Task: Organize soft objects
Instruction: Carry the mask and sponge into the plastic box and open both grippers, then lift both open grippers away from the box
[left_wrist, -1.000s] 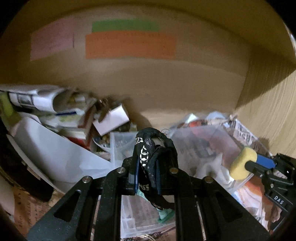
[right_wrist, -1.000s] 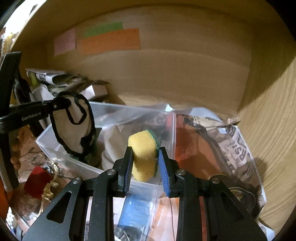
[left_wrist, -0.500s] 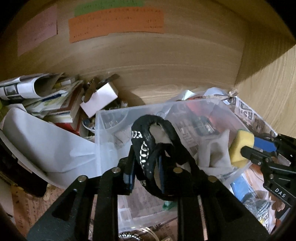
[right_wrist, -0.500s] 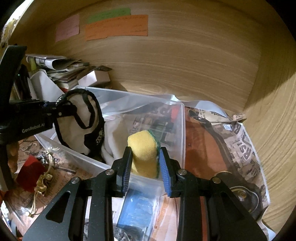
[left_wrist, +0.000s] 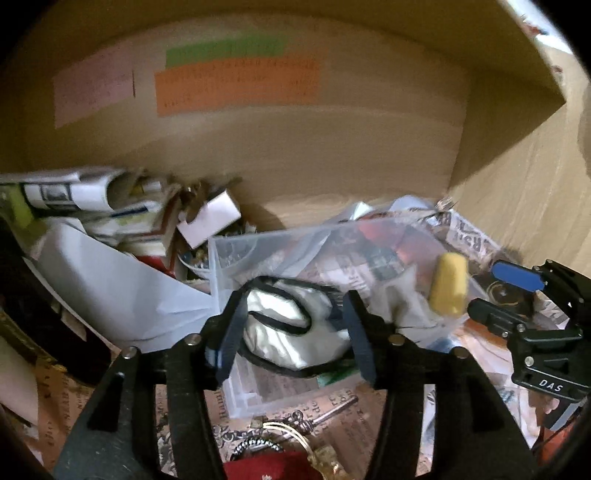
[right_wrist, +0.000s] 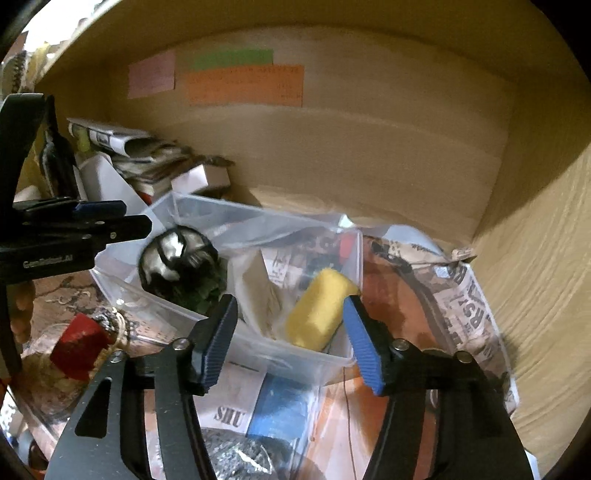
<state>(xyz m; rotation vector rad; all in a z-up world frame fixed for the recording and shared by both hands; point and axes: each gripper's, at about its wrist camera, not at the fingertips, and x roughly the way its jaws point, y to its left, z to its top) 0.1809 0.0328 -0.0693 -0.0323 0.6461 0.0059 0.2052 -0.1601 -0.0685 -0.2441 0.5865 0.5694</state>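
Observation:
A clear plastic bin (left_wrist: 236, 384) (right_wrist: 258, 350) sits on the shelf floor. A white cloth pouch with black trim (left_wrist: 291, 332) lies in its left part; it also shows in the right wrist view (right_wrist: 177, 258). A yellow sponge (right_wrist: 319, 310) sits tilted in the bin's right part, also in the left wrist view (left_wrist: 448, 288). A white cloth (right_wrist: 255, 291) lies between them. My left gripper (left_wrist: 291, 339) is open above the pouch. My right gripper (right_wrist: 291, 339) is open around the sponge, jaws apart from it.
Wooden back wall with pink, green and orange notes (left_wrist: 236, 85). Papers and a white box (left_wrist: 208, 218) are piled at the left. Newspaper (right_wrist: 465, 295) covers the floor at right by the side wall. A red block (right_wrist: 79, 347), keys (left_wrist: 314, 417) and a steel scourer (right_wrist: 236, 458) lie in front.
Both grippers have opened. The pouch has dropped from the left gripper into the bin, and the sponge has dropped from the right gripper into the bin. Both grippers have pulled back a little.

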